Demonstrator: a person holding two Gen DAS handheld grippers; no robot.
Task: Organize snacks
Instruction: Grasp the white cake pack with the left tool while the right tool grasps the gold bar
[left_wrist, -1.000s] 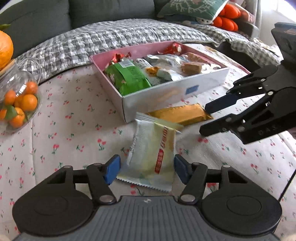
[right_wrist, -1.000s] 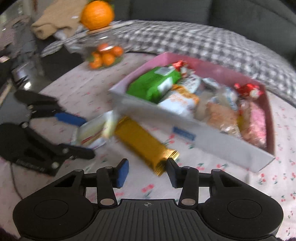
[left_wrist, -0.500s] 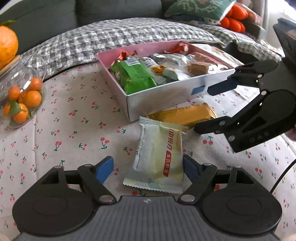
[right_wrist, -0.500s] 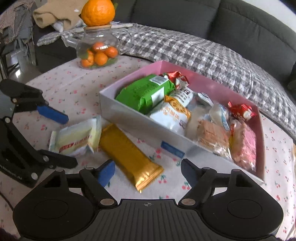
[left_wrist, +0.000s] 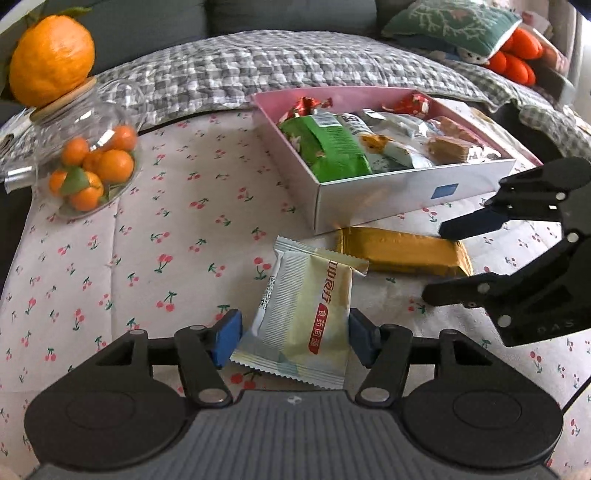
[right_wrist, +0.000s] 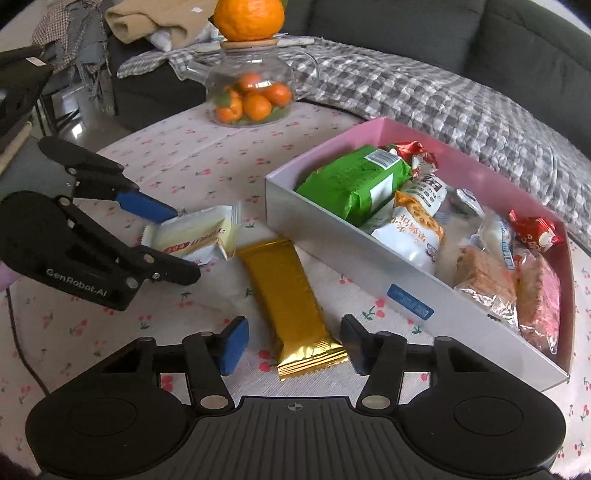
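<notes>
On the cherry-print worktop (left_wrist: 155, 206), far left of the snack box (left_wrist: 406, 195), stands a glass teapot (left_wrist: 85, 162) holding small oranges, with one large orange (left_wrist: 51, 59) resting on its lid.

Next comes the left tool (left_wrist: 293, 338), low over the cloth in front and to the left of the box. Its blue pads are spread wide and bracket the near end of a pale yellow-and-white snack packet (left_wrist: 306, 314); the right pad sits just against the packet's edge, while the left pad stands a little apart from it, so the wrapper is not squeezed. The packet lies flat, its far end pointing toward the near left corner of the box.

Right of that packet, a gold-wrapped bar (right_wrist: 291, 306) lies on the cloth, one end near the foot of the box's grey front wall. The right tool (right_wrist: 291, 345) is open wide, its pads on either side of the bar's crimped near end without touching it.

The box itself has a pink interior and a small blue label on its front wall. Inside, from its left end, lie a green packet (right_wrist: 354, 181), a white-and-orange packet (right_wrist: 413, 225), silvery wrappers, a clear-wrapped brown wafer (right_wrist: 484, 273), a pink snack (right_wrist: 543, 295) and red-wrapped sweets (right_wrist: 532, 229).

Behind the box is a grey checked blanket (left_wrist: 295, 62) on the sofa.
</notes>
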